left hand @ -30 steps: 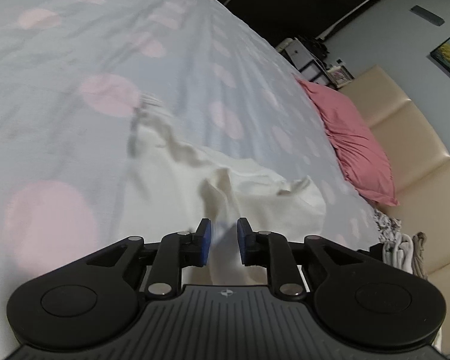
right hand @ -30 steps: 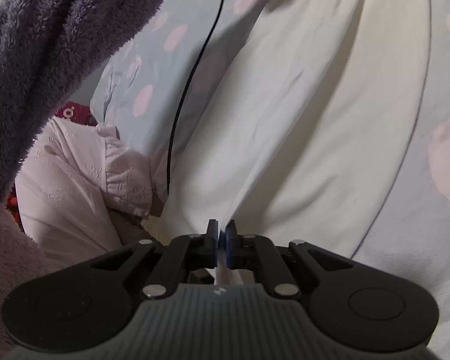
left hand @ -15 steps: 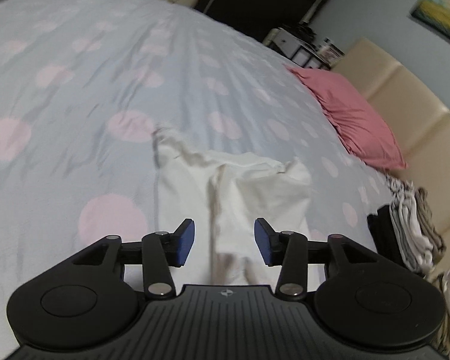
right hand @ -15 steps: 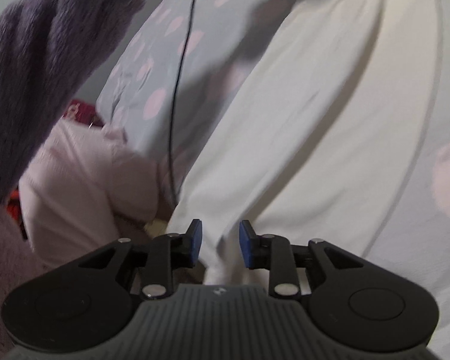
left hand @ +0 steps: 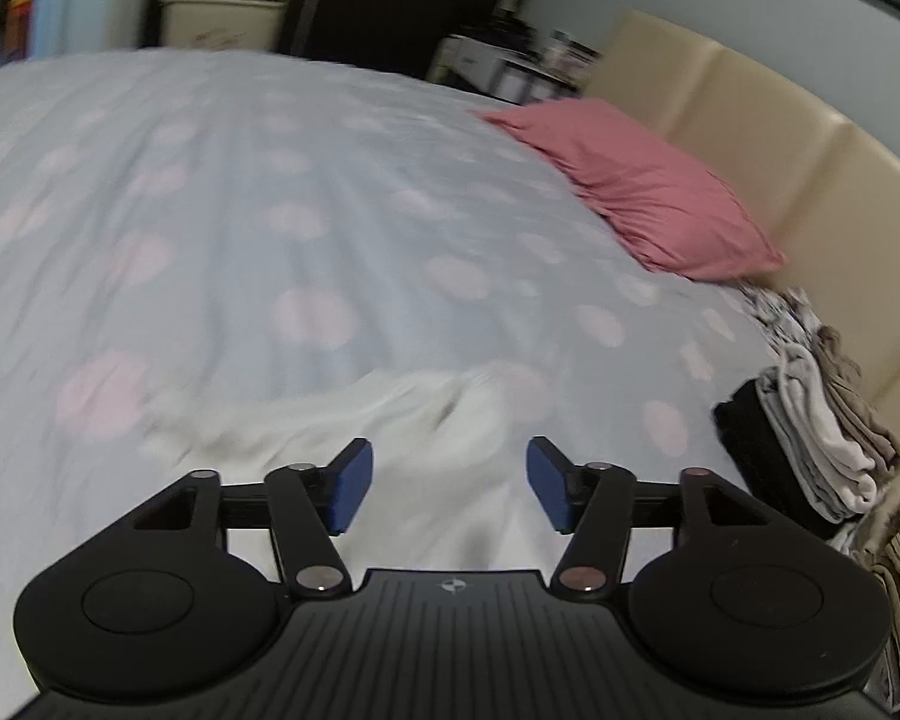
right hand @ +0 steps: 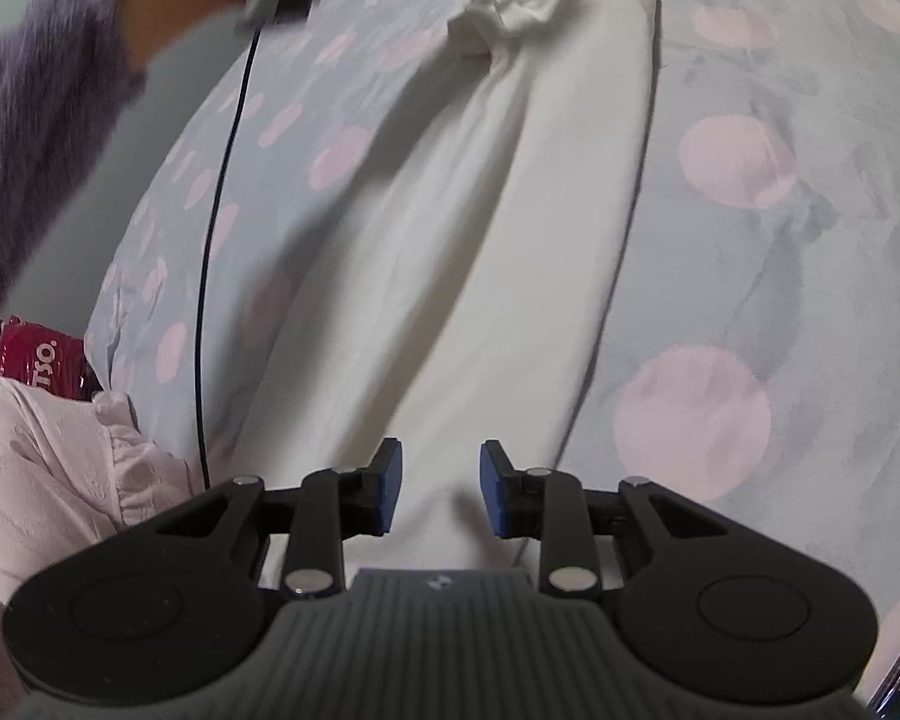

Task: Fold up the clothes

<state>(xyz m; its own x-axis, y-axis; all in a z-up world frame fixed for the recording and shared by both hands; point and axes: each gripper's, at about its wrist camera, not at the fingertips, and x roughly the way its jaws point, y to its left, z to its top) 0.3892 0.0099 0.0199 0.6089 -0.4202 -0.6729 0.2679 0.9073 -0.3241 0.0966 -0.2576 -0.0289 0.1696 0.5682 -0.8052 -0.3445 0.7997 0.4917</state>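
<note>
A cream-white garment [right hand: 486,252] lies as a long folded strip on the pale blue bedspread with pink dots [right hand: 780,276]. Its far end is bunched up near the top of the right wrist view. My right gripper [right hand: 438,489] is open just above the near end of the garment, with nothing between its blue pads. In the left wrist view the same garment [left hand: 426,444] lies blurred below my left gripper [left hand: 449,485], which is wide open and holds nothing. A hand in a purple fuzzy sleeve [right hand: 42,78] holds the left gripper's handle at the top left of the right wrist view.
A pink pillow [left hand: 636,192] lies against the beige headboard [left hand: 768,138]. A stack of folded clothes [left hand: 810,420] sits at the bed's right edge. A pale pink garment [right hand: 48,468] and a red package [right hand: 36,354] are beside the bed, and a black cable [right hand: 210,276] hangs down.
Both grippers have opened and let go of the white garment, which now lies flat. The left gripper has lifted and tilted up toward the headboard; the right has drawn back.
</note>
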